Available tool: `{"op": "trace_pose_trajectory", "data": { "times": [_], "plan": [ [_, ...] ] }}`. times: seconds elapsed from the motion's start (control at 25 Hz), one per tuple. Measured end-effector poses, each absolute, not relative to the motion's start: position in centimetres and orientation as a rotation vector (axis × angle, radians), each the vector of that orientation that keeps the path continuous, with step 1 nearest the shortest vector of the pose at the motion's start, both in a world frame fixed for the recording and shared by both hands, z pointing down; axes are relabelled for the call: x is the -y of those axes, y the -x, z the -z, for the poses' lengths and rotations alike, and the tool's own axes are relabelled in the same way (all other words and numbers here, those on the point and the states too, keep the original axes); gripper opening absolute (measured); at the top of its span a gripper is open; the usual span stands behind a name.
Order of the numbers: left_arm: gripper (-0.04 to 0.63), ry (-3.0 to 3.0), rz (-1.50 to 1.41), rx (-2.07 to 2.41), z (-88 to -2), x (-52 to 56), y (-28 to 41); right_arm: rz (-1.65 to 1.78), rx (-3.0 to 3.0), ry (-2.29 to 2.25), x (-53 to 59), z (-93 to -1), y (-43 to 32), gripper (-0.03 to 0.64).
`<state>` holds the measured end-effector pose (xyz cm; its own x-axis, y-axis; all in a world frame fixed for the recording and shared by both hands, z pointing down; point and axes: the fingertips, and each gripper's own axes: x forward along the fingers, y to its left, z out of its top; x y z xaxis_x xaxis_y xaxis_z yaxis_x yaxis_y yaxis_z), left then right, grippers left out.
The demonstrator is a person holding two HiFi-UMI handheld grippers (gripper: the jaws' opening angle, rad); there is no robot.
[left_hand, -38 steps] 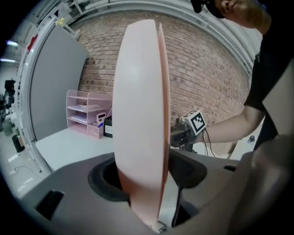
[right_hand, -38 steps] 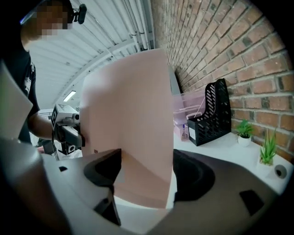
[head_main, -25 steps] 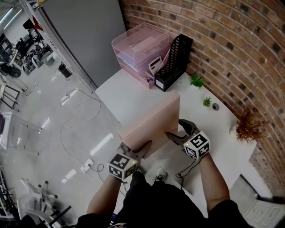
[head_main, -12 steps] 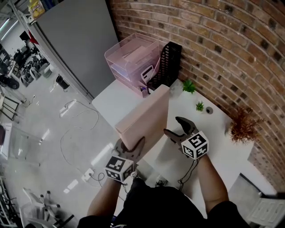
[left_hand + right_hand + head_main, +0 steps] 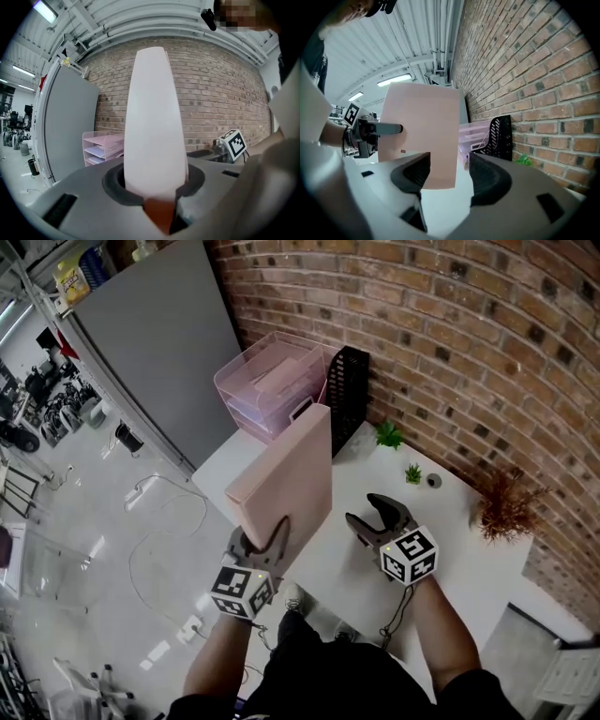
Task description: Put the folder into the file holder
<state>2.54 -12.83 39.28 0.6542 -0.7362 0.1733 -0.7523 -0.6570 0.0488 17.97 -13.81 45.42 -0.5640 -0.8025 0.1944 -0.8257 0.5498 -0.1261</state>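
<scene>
Now left gripper (image 5: 262, 535) closing jaws on lower corner of folder (image 5: 286, 474), held upright so edge can slot into file holder (image 5: 349, 381) at 12 o'clock. Right gripper (image 5: 364, 510) at folder's 3 o'clock, closing, nothing between jaws.

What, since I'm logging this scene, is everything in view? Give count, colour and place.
folder: one, pale pink, upright above the table's near left edge
file holder: one, black mesh, table's back, by the brick wall
drawer tray: one, clear pink, left of the file holder
small plants: two, green, on the table right of the file holder
dried plant: one, brown, table's right end
table: one, white, along the brick wall
left gripper: one, grey, jaws closing, clamped on the folder's lower edge
right gripper: one, grey, jaws closing with nothing between them, right of the folder
</scene>
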Motion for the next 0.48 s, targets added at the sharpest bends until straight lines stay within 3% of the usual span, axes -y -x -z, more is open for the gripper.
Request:
{"op": "trace_pose_trajectory", "data": {
  "times": [0.48],
  "plan": [
    [0.127,-2.854,-0.092,1.127,-36.8,20.0,-2.3,-0.303,2.578,-1.710,17.4,-40.6,-19.4,0.239]
  ]
}}
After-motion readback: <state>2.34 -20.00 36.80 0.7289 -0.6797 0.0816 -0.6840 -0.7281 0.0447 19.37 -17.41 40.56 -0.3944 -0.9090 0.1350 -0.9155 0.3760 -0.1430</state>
